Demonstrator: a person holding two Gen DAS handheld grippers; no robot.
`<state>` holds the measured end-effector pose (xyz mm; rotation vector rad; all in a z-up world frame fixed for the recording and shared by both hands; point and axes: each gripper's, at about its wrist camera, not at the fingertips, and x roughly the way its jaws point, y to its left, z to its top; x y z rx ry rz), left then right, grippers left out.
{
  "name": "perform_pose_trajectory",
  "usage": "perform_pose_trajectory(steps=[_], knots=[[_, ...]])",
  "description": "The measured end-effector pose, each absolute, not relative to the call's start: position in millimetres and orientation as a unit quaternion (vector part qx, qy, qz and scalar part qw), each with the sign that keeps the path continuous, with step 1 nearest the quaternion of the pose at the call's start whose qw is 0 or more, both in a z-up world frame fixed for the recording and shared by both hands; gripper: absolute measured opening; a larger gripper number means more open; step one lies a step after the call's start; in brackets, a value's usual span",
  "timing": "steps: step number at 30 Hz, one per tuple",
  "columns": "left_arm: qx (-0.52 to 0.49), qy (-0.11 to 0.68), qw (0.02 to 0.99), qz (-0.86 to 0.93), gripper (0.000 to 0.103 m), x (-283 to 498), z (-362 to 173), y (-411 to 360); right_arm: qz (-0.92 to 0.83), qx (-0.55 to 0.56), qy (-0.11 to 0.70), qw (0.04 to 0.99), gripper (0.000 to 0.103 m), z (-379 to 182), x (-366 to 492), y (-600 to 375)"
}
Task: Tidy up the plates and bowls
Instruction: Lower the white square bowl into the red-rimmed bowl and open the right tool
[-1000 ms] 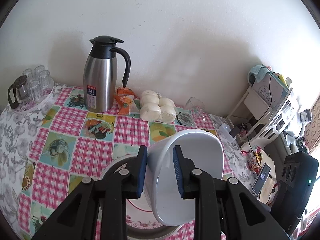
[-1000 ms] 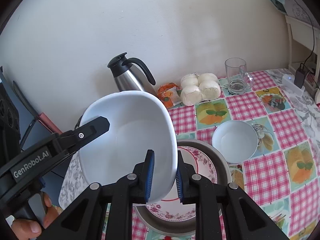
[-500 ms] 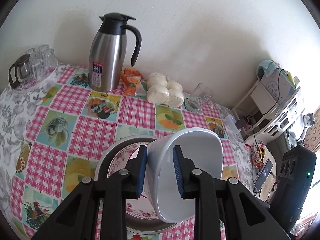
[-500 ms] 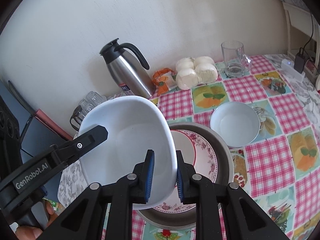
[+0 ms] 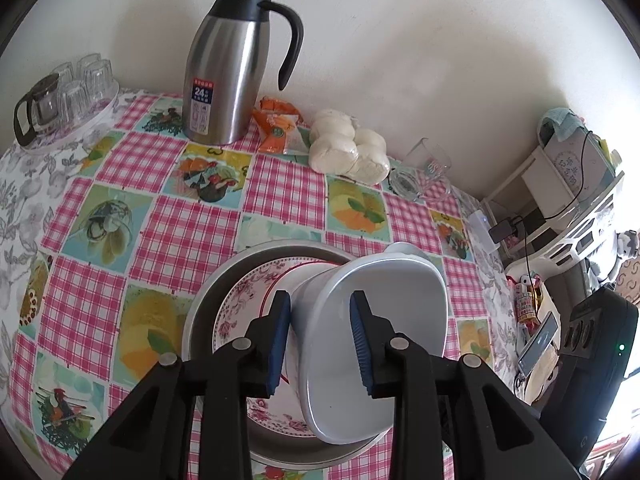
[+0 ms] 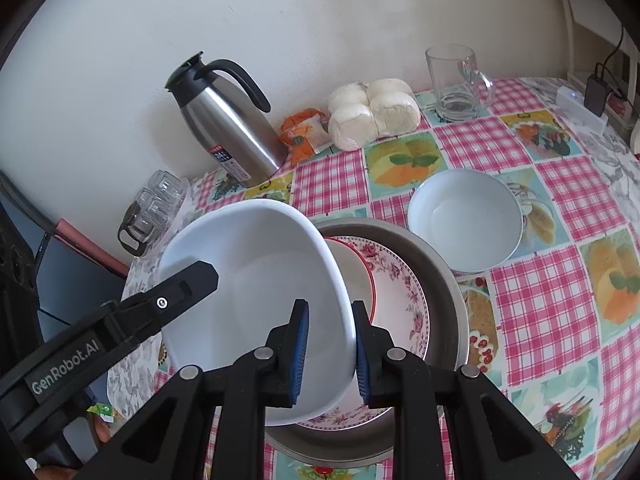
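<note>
Big bowl point(image 6: 256, 300) is tilted, held by its rim from both sides over the stack: small plate point(image 6: 352, 276) on floral plate point(image 6: 404, 292) in metal pan point(image 6: 440, 280). Its lower edge looks close to or on the plates; contact can't be confirmed from either view.

Right claw point(image 6: 330, 354) is clenched on the near rim, one pad inside the wall, one outside. Left claw point(image 5: 320, 340) straddles the opposite rim and its jaws are opening, rim between them; the outer pad sits on the wall, the inner pad point(image 5: 362, 344) looks to have a gap. Treat the left side as a loose guide now, not a real grip.

How I'd do the step:
- Level the bowl before letting go. It's tipped toward the left claw; dropped like this, it rocks or slides off the small plate.
- Centre it over the small plate, lower until the base seats flat.
- Release the right claw only after it's seated, then pull both claws straight up and out so the pads don't drag the rim.
- Glazed ware on glazed ware: likely slippery, so go slow.

Small bowl point(image 6: 466, 220) sits just beside the pan on the checked surface point(image 6: 560, 288), apart from the stack. Probably it goes inside the big bowl after this.

Flask point(image 5: 228, 64), buns point(image 5: 348, 152) and mug point(image 6: 456, 80) stand at the wall, well clear.
</note>
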<state>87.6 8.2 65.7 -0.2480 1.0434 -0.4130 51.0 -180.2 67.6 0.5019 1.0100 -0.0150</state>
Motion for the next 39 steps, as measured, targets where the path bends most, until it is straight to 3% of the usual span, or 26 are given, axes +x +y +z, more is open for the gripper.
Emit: perform_pose_trajectory(steps=[39], knots=[[-0.115, 0.559, 0.804, -0.167, 0.035, 98.4, 20.7, 3.5, -0.02, 0.241, 0.506, 0.828, 0.025, 48.1, 58.8, -184.6]])
